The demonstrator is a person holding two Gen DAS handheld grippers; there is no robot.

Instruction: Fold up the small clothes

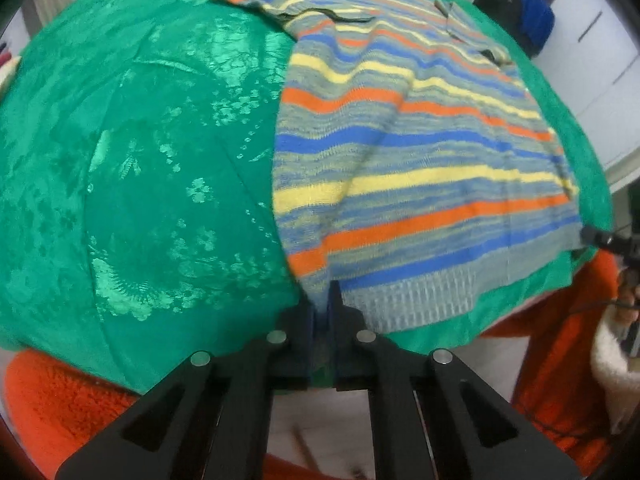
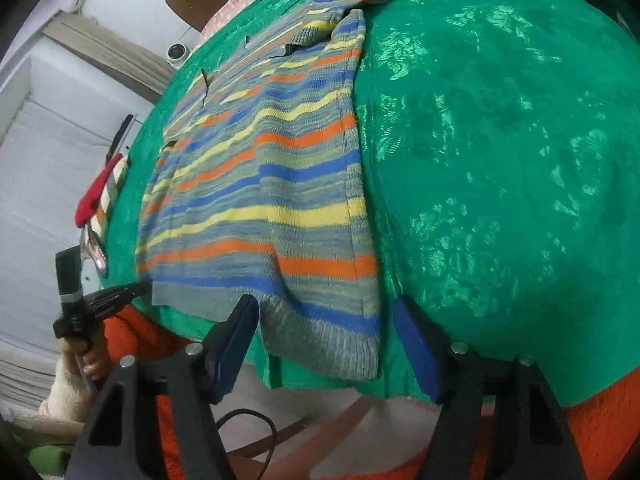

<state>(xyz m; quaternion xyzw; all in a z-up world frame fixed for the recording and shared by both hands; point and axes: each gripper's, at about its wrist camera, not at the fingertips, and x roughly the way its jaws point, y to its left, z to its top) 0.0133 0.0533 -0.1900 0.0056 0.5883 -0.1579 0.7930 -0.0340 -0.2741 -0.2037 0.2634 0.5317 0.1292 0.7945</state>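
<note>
A striped knit sweater (image 1: 420, 152) in blue, orange, yellow and grey lies flat on a green patterned tablecloth (image 1: 140, 140). My left gripper (image 1: 325, 300) is shut on the sweater's near left hem corner. In the right wrist view the sweater (image 2: 272, 200) runs away from me. My right gripper (image 2: 324, 340) is open, its blue-padded fingers (image 2: 416, 344) on either side of the grey ribbed hem at the table's near edge, not touching it. The left gripper shows in the right wrist view (image 2: 136, 292) at the hem's far corner.
An orange fuzzy cloth (image 2: 600, 420) hangs below the tablecloth at the near edge. A red-handled tool and a striped item (image 2: 104, 192) lie at the table's left rim. A dark blue bundle (image 1: 536, 16) sits beyond the table. White cabinets stand behind.
</note>
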